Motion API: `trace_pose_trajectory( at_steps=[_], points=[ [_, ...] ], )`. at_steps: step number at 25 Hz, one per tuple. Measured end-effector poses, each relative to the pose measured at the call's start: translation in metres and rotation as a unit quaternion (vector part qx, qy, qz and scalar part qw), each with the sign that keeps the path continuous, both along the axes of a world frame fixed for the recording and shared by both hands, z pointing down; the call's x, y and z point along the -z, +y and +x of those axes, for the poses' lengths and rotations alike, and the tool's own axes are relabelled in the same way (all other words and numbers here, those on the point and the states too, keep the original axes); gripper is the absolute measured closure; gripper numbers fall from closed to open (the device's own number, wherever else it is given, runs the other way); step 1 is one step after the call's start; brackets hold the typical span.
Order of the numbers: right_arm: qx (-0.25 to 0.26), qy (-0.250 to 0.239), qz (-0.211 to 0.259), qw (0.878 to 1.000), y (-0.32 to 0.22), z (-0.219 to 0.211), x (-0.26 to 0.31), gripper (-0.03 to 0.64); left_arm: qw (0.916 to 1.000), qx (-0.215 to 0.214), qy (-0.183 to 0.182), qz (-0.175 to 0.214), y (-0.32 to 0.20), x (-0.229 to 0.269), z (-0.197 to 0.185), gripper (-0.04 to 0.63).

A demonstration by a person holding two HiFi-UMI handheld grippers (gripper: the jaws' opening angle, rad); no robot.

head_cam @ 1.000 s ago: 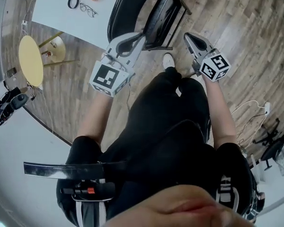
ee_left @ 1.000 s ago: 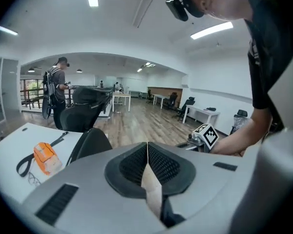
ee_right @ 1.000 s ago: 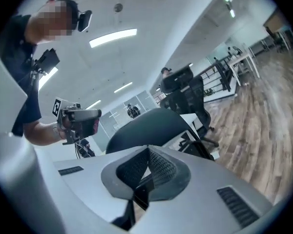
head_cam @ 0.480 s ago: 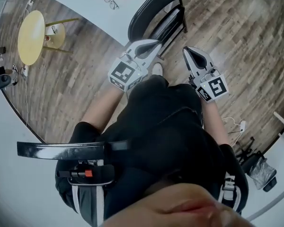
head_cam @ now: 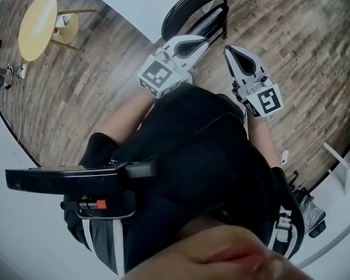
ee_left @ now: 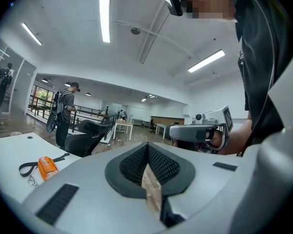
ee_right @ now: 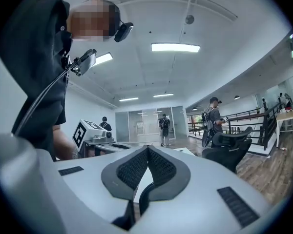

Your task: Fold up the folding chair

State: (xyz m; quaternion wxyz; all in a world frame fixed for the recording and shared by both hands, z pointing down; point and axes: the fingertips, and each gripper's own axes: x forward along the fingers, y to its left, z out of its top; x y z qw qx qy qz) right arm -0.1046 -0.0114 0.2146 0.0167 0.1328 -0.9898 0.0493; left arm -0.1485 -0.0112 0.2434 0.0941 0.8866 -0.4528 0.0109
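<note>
Left gripper [head_cam: 203, 39]: jaws are pressed fully together with nothing between them; it is held about level ahead of the torso, just short of the chair.
Right gripper [head_cam: 227, 51]: jaws are likewise closed and empty; it is held beside the left one, apart from it and clear of the chair.
Change noted: both grippers have been lifted away from the chair and brought up level, and neither has taken anything with it.
Folding chair [head_cam: 189, 7]: it stands on the wood floor [head_cam: 93, 80], just beyond the jaws, by the near edge of the white counter [head_cam: 119, 7]. Its seat appears swung up against the back frame.
Bearing on task: the fold is judged complete or nearly so, as the chair is left untouched.
Not confirmed: the chair's lower end is covered by the left gripper and its top is cut off. Whether it lies fully flat cannot be told, and neither gripper view shows it clearly.
</note>
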Motion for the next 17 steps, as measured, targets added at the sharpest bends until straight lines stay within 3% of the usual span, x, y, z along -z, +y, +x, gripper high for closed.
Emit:
trace_pose_trajectory(
  at_steps=[12, 17],
  points=[
    [-0.012, -0.005, -0.014, 1.0, 0.0, 0.005, -0.005, 0.609, 0.9998, -0.012, -0.011, 0.008, 0.0, 0.005, 0.004, 0.591],
    [-0.022, -0.003, -0.013, 1.0, 0.045, 0.004, 0.005, 0.609, 0.9996, -0.02, -0.012, 0.012, 0.043, 0.018, 0.003, 0.591]
  ],
)
